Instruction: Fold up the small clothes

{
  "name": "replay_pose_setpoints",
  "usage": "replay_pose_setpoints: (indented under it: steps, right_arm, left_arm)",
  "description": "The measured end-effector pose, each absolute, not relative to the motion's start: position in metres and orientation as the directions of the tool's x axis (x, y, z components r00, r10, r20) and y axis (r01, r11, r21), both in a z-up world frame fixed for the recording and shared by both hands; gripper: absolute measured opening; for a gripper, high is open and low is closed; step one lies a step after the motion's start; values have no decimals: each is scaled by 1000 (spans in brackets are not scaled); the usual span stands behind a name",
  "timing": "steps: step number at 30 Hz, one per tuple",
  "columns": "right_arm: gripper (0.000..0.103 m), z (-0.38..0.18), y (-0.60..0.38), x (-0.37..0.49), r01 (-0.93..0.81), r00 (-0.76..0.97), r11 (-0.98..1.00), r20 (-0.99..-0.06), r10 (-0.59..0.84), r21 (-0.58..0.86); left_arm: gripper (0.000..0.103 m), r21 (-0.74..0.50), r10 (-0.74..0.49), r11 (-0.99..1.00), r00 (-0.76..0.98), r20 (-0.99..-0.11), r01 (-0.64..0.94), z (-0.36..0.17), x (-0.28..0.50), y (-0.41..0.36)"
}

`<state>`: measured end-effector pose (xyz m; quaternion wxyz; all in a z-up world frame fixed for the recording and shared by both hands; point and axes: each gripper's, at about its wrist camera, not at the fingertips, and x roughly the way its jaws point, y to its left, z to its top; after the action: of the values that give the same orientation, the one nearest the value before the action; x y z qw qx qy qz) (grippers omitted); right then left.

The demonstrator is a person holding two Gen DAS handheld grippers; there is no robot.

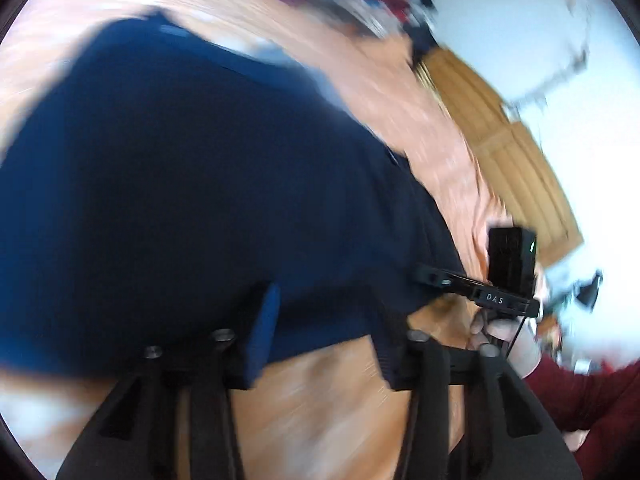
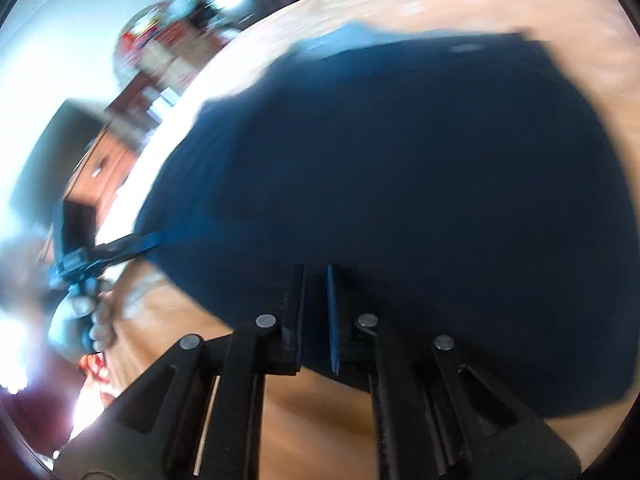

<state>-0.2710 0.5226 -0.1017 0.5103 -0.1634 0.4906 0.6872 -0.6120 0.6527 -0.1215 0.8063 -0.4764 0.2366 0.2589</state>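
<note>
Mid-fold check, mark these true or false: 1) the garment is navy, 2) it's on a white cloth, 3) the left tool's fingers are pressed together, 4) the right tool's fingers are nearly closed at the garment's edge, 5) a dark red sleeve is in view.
1) True: the garment is navy.
2) False: it lies on a bare wooden table.
3) False: the left tool has its fingers wide apart, with the garment's hem running between them.
4) True: the right tool shows only a narrow gap, at the near edge of the cloth.
5) True: a dark red sleeve shows at the lower right of the left wrist view.
</note>
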Motion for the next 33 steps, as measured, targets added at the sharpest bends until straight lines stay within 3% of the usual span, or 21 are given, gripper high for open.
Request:
replay_pose_setpoints:
  steps: [2,4,6,8,16,23,30,32,33]
  right_arm:
    - [13,-95,511,-243,-866,-389,49,-732,560,498]
    - [21,-88,495,-236,-866,-376,62,-727,574,496]
    - [46,-81,479,-238,-876,-354,62,-725,591,478]
    - [54,-80,469,-244,-874,-353,63,-718,599,482]
    - [54,-79,458,-265,-861,-372,58,-704,606,505]
    - [54,-77,461,-269,-866,-374,46,-706,602,499]
    - [54,-74,467,-285,-866,-402,5,-702,588,500]
    - [54,-67,470,-296,-873,-411,-29,-702,581,486]
    - [53,-64,471,-301,-876,-412,-41,-701,582,481]
  left_arm:
    - [49,-708,279,296,767,-577,-641,-123,-661,655]
    - [71,-709,382,186,715,-585,-680,-118,-702,647]
    - [81,-744,421,150,723,-548,-651,-114,-721,635]
    - [88,-750,434,134,718,-544,-648,-111,-721,624]
    - [93,-668,527,54,590,-612,-742,-116,-675,642]
    - [92,-698,598,-20,551,-582,-716,-133,-674,660]
    - [99,-735,683,-79,501,-531,-673,-134,-674,675]
    - [95,-732,717,-89,466,-518,-676,-133,-673,676]
    - [83,-735,729,-94,456,-510,-671,-133,-673,677]
